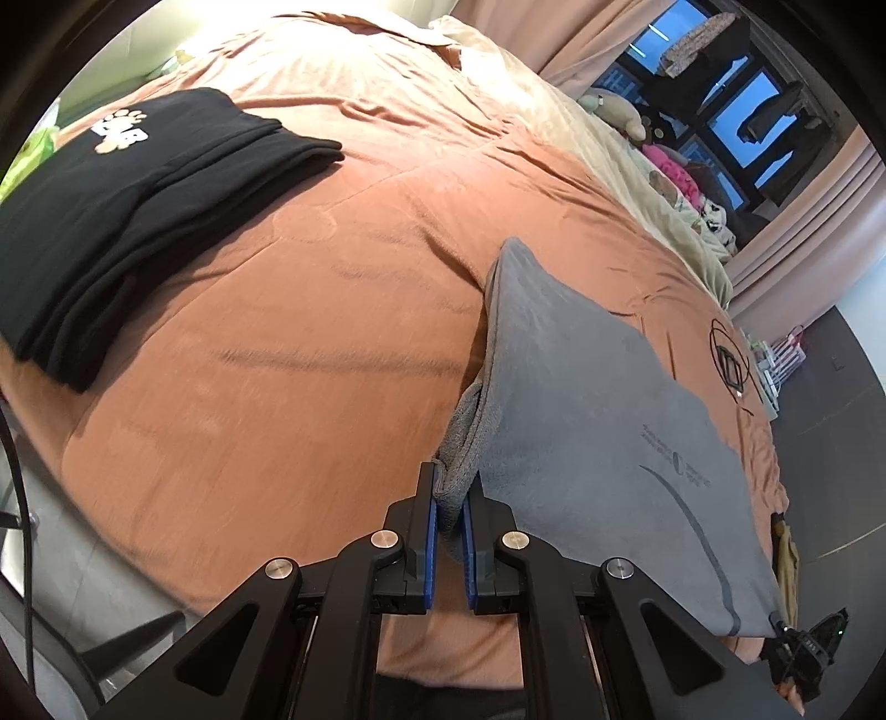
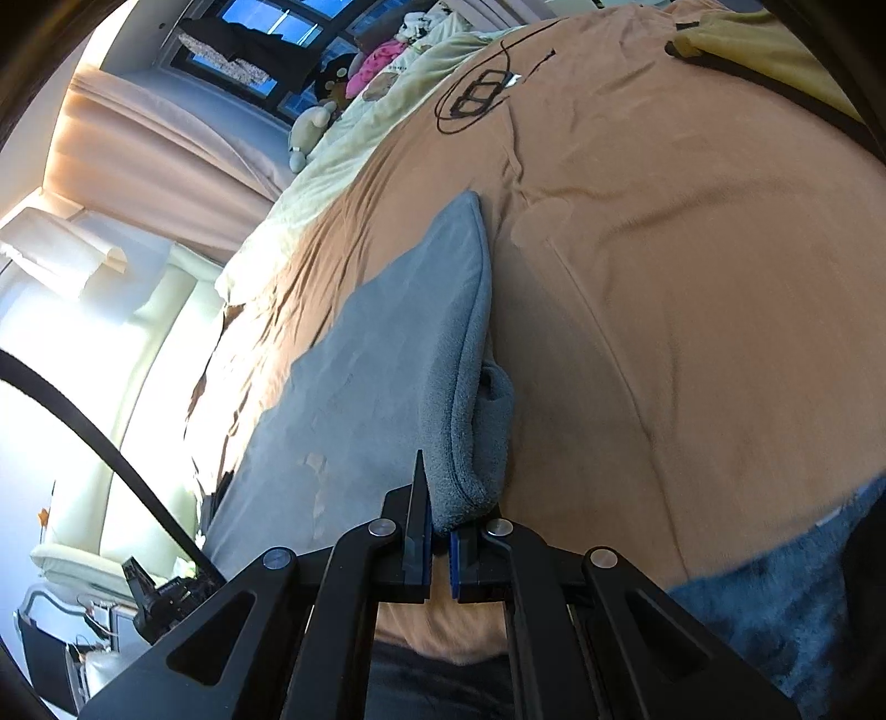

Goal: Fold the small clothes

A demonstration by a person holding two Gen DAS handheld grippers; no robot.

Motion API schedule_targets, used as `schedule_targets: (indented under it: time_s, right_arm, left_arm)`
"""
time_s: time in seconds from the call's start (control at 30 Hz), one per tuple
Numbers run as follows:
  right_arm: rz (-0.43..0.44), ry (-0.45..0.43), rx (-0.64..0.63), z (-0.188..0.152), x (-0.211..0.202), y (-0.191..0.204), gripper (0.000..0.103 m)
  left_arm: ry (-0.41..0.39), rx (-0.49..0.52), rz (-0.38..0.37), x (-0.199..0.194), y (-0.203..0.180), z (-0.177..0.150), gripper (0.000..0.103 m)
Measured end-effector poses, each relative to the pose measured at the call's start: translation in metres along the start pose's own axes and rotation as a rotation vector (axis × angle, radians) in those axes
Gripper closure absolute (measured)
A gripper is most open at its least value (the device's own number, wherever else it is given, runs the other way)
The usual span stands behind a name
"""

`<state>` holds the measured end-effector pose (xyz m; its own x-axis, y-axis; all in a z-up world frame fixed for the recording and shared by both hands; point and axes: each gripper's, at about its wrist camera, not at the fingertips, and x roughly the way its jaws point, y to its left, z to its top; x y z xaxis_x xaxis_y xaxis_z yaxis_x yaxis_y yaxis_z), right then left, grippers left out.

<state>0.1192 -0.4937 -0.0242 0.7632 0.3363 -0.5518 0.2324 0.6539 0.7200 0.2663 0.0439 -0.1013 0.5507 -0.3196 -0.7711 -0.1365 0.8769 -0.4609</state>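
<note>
A grey garment (image 1: 598,421) with a printed curved line hangs stretched above the orange bedspread (image 1: 288,343). My left gripper (image 1: 449,501) is shut on its bunched edge. In the right wrist view the same grey garment (image 2: 387,360) runs from my right gripper (image 2: 439,523), which is shut on its folded edge. The other gripper shows small at the garment's far corner in each view (image 1: 808,648) (image 2: 160,598).
A folded black garment (image 1: 116,210) with a paw print lies on the bed at the left. A black cable and glasses (image 2: 476,94) lie further up the bedspread. A yellow cloth (image 2: 764,50) and a blue fuzzy cloth (image 2: 775,587) lie at the bed's edges. Plush toys sit by the window.
</note>
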Motion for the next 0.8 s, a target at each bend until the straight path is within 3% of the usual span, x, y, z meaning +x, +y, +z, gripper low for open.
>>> schedule_targets:
  time_s: [0.33, 0.5, 0.7, 0.8]
  right_arm:
    - [-0.076, 0.044, -0.037, -0.009, -0.009, -0.005, 0.102]
    - [-0.192, 0.038, -0.096, -0.006, -0.018, 0.009, 0.099]
    - [-0.292, 0.009, -0.226, -0.007, -0.038, 0.048, 0.099]
    - [-0.321, -0.018, -0.253, -0.008, -0.051, 0.062, 0.099]
  left_arm:
    - [0.032, -0.045, -0.036, 0.007, 0.015, -0.023, 0.095]
    - [0.038, -0.055, -0.054, 0.017, 0.019, -0.033, 0.094]
    - [0.033, -0.105, -0.097, 0.023, 0.03, -0.04, 0.07]
    - [0.024, -0.104, -0.111, 0.024, 0.032, -0.043, 0.066]
